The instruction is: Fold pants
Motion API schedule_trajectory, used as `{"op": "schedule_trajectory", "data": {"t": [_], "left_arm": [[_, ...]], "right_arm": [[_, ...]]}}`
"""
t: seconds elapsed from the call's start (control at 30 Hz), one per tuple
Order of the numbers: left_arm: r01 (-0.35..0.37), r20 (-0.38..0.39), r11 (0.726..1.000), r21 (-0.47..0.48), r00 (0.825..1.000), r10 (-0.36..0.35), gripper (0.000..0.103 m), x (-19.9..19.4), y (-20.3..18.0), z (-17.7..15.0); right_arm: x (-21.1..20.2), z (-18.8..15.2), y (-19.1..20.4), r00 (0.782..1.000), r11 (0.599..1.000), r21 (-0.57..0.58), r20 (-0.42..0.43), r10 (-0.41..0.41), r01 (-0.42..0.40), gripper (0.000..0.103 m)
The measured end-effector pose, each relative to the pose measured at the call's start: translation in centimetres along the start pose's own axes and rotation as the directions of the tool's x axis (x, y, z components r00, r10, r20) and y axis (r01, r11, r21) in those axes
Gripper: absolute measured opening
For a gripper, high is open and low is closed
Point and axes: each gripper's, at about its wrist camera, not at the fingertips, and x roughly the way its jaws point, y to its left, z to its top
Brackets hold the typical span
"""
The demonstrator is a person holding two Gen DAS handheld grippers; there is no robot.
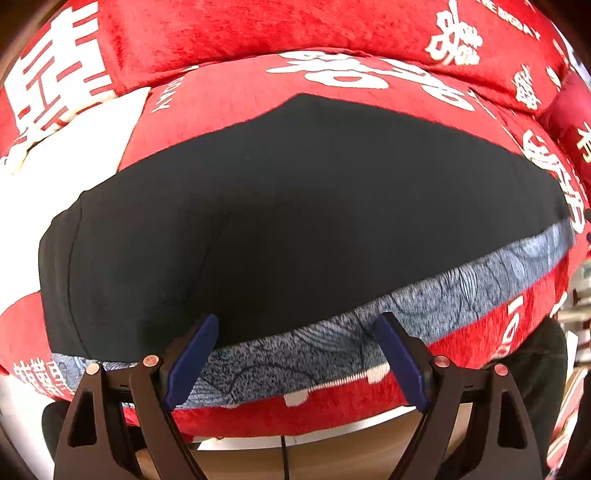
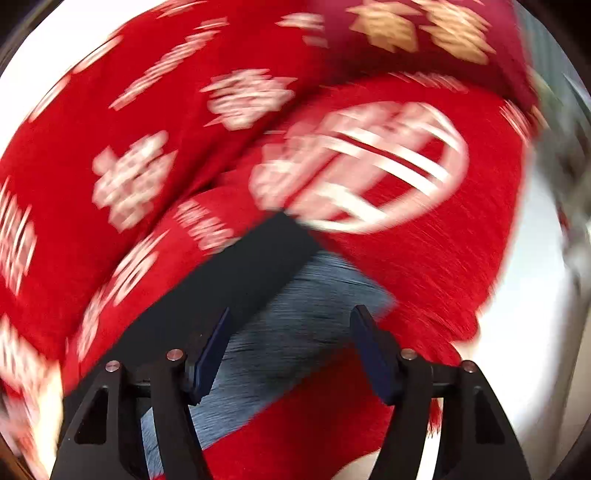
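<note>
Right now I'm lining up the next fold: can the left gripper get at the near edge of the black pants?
Probably yes. The left gripper is open just short of the black pants, with only the grey patterned strip between; nothing covers that edge.

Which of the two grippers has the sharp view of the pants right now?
The left gripper: its camera shows the dark pants crisply on the red cover. The right gripper view is smeared with blur. Both are open.

Both wrist views close, angled down — share pants (image 1: 280, 206) edge.
</note>
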Motion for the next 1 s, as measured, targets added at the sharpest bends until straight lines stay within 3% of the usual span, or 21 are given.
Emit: {"op": "schedule_trajectory", "data": {"t": [0.03, 0.07, 0.13, 0.17, 0.23, 0.27, 0.3, 0.37, 0.43, 0.5, 0.53, 0.6, 0.67, 0.77, 0.83, 0.87, 0.93, 1.0], "left_arm": [[-0.003, 0.003, 1.0, -0.012, 1.0, 0.003, 0.087, 0.1, -0.1, 0.3], [-0.01, 0.008, 1.0, -0.016, 1.0, 0.01, 0.087, 0.1, -0.1, 0.4], [-0.04, 0.02, 0.999, -0.019, 0.999, 0.041, 0.087, 0.1, -0.3, 0.7], [-0.068, 0.026, 0.997, -0.027, 0.997, 0.068, 0.087, 0.1, -0.1, 0.8], [-0.084, 0.029, 0.995, -0.048, 0.996, 0.085, 0.087, 0.1, 0.7, 0.7], [-0.095, 0.032, 0.993, -0.07, 0.995, 0.097, 0.087, -0.1, 1.5, 0.6], [-0.106, 0.035, 0.99, -0.093, 0.993, 0.109, 0.087, -0.2, 2.4, 0.5], [-0.12, 0.031, 0.981, -0.154, 0.992, 0.126, 0.087, -0.3, 4.8, 0.2], [-0.132, 0.019, 0.97, -0.205, 0.99, 0.139, 0.087, -0.2, 7.0, 0.0], [-0.13, 0.009, 0.955, -0.267, 0.99, 0.138, 0.093, 0.0, 9.4, -0.3], [-0.1, 0.009, 0.949, -0.298, 0.994, 0.108, 0.096, 0.1, 10.6, -0.6], [-0.1, 0.008, 0.937, -0.334, 0.994, 0.109, 0.097, 0.2, 12.0, -0.9], [-0.067, 0.015, 0.937, -0.342, 0.997, 0.077, 0.097, 0.1, 12.5, -1.1], [-0.081, 0.027, 0.938, -0.338, 0.995, 0.096, 0.097, -0.3, 12.4, -0.9], [-0.071, 0.049, 0.94, -0.332, 0.995, 0.093, 0.097, -0.9, 12.1, -0.4], [-0.06, 0.062, 0.943, -0.326, 0.994, 0.085, 0.097, -1.2, 11.9, 0.1], [-0.066, 0.068, 0.947, -0.315, 0.993, 0.092, 0.097, -1.2, 11.2, 1.1], [-0.077, 0.063, 0.957, -0.28, 0.993, 0.099, 0.097, -0.7, 9.8, 2.1]], "right_arm": [[0.1, -0.1, 2.8, 1.0, 0.995, -0.101, -0.015, 0.018, -0.02, 0.071], [0.5, -1.0, 7.4, 0.996, 0.967, -0.243, -0.063, 0.069, -0.082, 0.074], [1.2, -3.1, 13.5, 0.981, 0.895, -0.409, -0.142, 0.129, -0.176, 0.08], [1.8, -5.2, 17.8, 0.969, 0.826, -0.513, -0.193, 0.154, -0.234, 0.08], [2.6, -8.1, 22.3, 0.956, 0.727, -0.625, -0.245, 0.161, -0.282, 0.08], [3.2, -10.1, 24.8, 0.955, 0.645, -0.707, -0.252, 0.153, -0.29, 0.08], [3.7, -11.2, 26.1, 0.961, 0.601, -0.751, -0.242, 0.138, -0.275, 0.08], [5.4, -11.9, 27.4, 0.962, 0.551, -0.79, -0.253, 0.106, -0.268, 0.08], [6.8, -10.0, 26.1, 0.947, 0.597, -0.739, -0.291, 0.137, -0.313, 0.086], [8.9, -6.3, 22.4, 0.959, 0.721, -0.647, -0.271, 0.086, -0.248, 0.086], [10.1, -3.8, 19.3, 0.963, 0.8, -0.565, -0.264, 0.059, -0.204, 0.086], [11.2, -0.6, 14.1, 0.969, 0.89, -0.441, -0.246, 0.006, -0.117, 0.087], [12.0, 2.3, 8.5, 0.968, 0.951, -0.309, -0.23, -0.105, 0.029, 0.088], [12.0, 3.9, 3.4, 0.942, 0.97, -0.176, -0.262, -0.211, 0.168, 0.102], [10.6, 3.8, 2.6, 0.944, 0.978, -0.105, -0.262, -0.202, 0.18, 0.1], [9.6, 3.5, 3.5, 0.952, 0.981, -0.106, -0.244, -0.186, 0.164, 0.099], [7.3, 1.9, 7.2, 0.975, 0.987, -0.153, -0.206, -0.078, 0.047, 0.099], [5.3, -2.0, 13.4, 0.972, 0.955, -0.272, -0.229, 0.051, -0.114, 0.099]]}}
